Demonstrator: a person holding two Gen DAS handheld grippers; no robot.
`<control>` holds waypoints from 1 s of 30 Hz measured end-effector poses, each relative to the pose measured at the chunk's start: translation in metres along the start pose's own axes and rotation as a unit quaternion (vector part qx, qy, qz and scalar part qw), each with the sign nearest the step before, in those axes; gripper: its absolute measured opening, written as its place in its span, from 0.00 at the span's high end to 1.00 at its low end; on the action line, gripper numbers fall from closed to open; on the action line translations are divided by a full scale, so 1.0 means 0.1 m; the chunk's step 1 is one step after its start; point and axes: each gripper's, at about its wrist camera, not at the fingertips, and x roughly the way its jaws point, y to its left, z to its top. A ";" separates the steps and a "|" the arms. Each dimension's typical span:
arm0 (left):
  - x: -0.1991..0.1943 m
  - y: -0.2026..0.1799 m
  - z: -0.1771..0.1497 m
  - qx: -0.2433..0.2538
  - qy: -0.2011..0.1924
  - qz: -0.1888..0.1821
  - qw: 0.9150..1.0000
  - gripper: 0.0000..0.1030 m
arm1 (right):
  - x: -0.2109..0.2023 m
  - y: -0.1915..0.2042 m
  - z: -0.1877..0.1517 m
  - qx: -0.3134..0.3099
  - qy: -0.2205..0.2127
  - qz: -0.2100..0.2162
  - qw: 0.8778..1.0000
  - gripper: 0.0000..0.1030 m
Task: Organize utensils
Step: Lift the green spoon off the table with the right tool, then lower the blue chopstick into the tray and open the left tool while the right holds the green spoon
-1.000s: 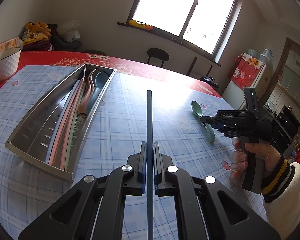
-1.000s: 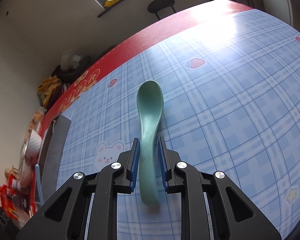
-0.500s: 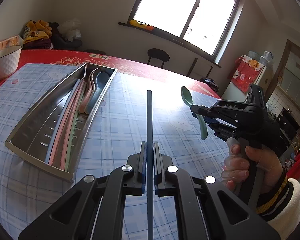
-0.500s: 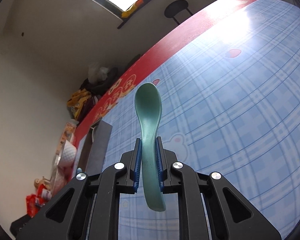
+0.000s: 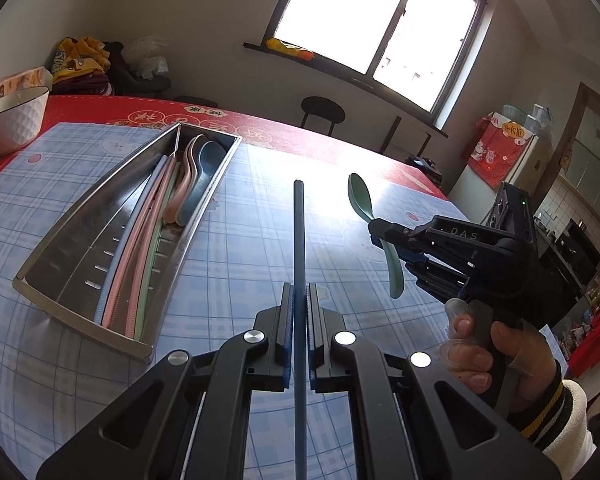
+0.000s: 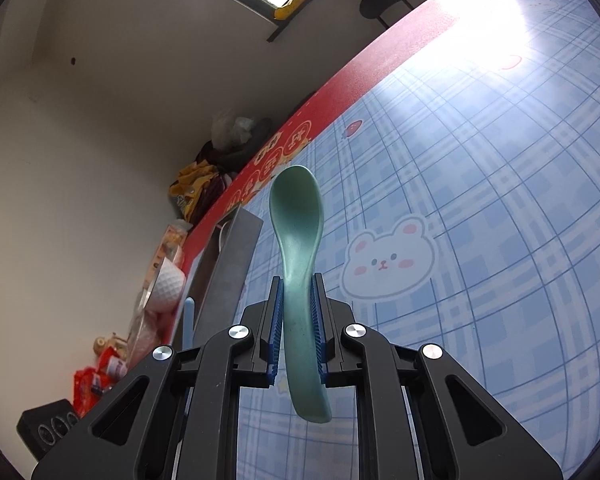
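Since the earlier frame, the green spoon (image 6: 300, 264) has left the table (image 5: 228, 248) and now hangs in the air, clamped by its handle in the right tool (image 6: 298, 328); the same tool has swung so that the spoon bowl points up and away from it, with the handle end hanging below the pads. Both blue pads press on the handle from either side. In the left wrist view, the right tool (image 5: 384, 236) sits to the right of the left tool (image 5: 299, 312), carried by a hand (image 5: 496, 348) in a white sleeve with a striped cuff.

Left tool: clenched on a thin dark blue chopstick (image 5: 299, 240), which runs straight forward between the pads and projects well beyond the tips, above the checked table cover. This tool and its chopstick sit as they did in the earlier frame.

Ahead and to the left of the left tool, a long steel tray (image 5: 80, 240) lies on the table. One compartment holds pink, blue and green chopsticks laid lengthwise; a pink spoon (image 5: 188, 164) and a blue spoon (image 5: 204, 168) lie at the far end beside them. A white bowl (image 5: 12, 120) stands farther left, well apart from the tray.
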 end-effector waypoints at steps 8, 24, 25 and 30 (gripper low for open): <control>-0.18 0.07 0.11 -0.025 -0.003 0.006 1.000 0.94 | -0.01 0.11 -0.08 -0.015 0.004 0.028 1.000 0.86; -0.10 0.30 1.32 0.053 -0.044 0.137 0.988 0.94 | 0.04 0.06 -0.11 0.018 0.021 0.050 0.998 0.86; -0.02 0.33 1.36 0.052 -0.038 0.141 0.988 0.94 | 0.05 0.05 -0.11 0.019 0.022 0.050 0.998 0.86; 0.37 0.50 1.36 0.046 0.008 0.151 0.987 0.94 | 0.04 0.07 -0.12 0.016 0.025 0.052 0.998 0.86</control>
